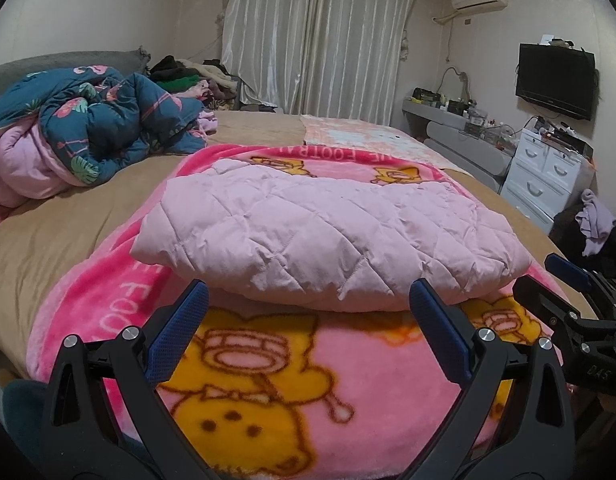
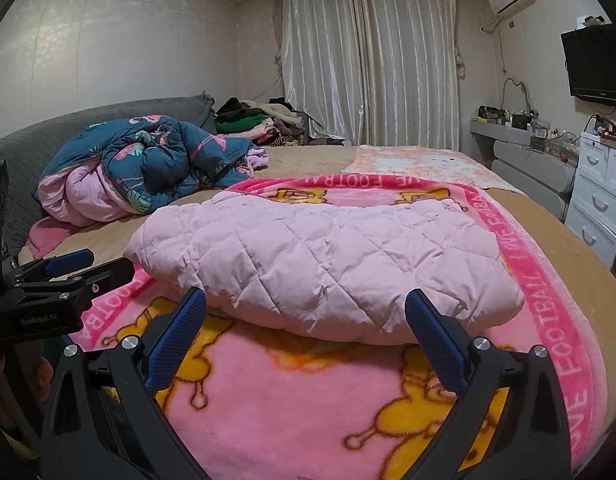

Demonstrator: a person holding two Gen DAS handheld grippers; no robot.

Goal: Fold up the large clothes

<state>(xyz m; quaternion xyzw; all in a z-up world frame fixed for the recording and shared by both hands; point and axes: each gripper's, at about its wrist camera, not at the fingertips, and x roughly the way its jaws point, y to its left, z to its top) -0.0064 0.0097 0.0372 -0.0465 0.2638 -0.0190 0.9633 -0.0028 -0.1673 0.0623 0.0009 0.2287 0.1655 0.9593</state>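
Across the wide bed (image 1: 67, 236), under a tan cover, spread flat as a working surface: a plush pink blanket (image 1: 267, 364) with yellow cartoon figures and lettering along its border, fleecy and thick, likely laid down to keep the clothing clean and give a level place for folding. On the middle of that blanket, resting as a puffy rectangle: a pale pink quilted coat (image 1: 328, 232), diamond-stitched, soft and airy, edges rounded from the padding, already doubled over on itself, so probably near the end of folding. Pushed aside toward the headboard, well apart from the work: a bunched teal quilt (image 1: 107, 128) with flamingo print and pink lining, and behind it a heap of assorted clothes (image 2: 259, 120). Just short of the coat's near edge, poised low over the blanket: left gripper (image 1: 308, 308) and right gripper (image 2: 305, 312), both spread wide with nothing held, blue textured pads (image 2: 432, 328) facing inward, black frames behind.
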